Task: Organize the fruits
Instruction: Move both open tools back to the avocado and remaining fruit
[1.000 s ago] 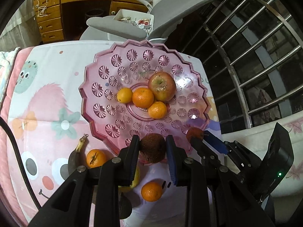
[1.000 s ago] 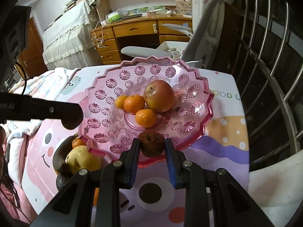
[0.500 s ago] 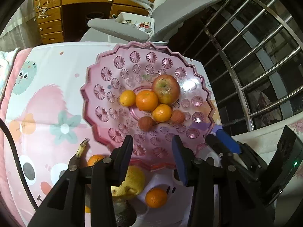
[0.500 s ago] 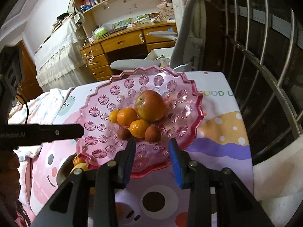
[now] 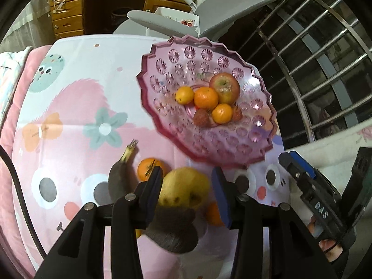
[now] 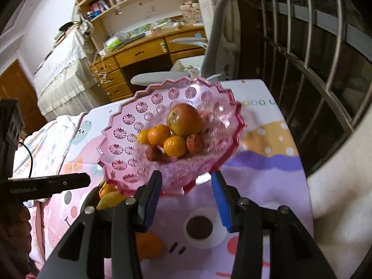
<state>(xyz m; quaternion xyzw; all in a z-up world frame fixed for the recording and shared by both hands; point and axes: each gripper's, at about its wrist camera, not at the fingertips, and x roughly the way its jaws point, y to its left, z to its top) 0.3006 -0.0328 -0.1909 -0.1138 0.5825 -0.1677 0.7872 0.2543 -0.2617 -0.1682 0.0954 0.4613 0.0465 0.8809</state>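
w/ both lychees already in the scalloped pink glass dish (image 5: 162, 107), left tool (image 5: 187, 191) hangs released over the big yellow pear (image 5: 184, 191) on the near worktop, right tool (image 6: 186, 198) jaws opening & empty: widen, straddle pear squarely, squeeze gently.

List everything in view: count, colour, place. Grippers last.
plate: one, pink cut-glass, on the table
apple: one, red-yellow, in the plate
oranges in the plate: three, orange, clustered beside the apple
lychees: two, reddish-brown, in the plate at the front of the cluster
yellow fruit: one, off the plate, on the table
banana: one, blackened, on the table left of the yellow fruit
loose oranges: at least two, orange, on the table
tablecloth: one, pink cartoon print
office chair: one, grey, behind the table
wooden desk: one, brown, background
left gripper: black, jaws opening, around the yellow fruit
right gripper: black, jaws opening, empty
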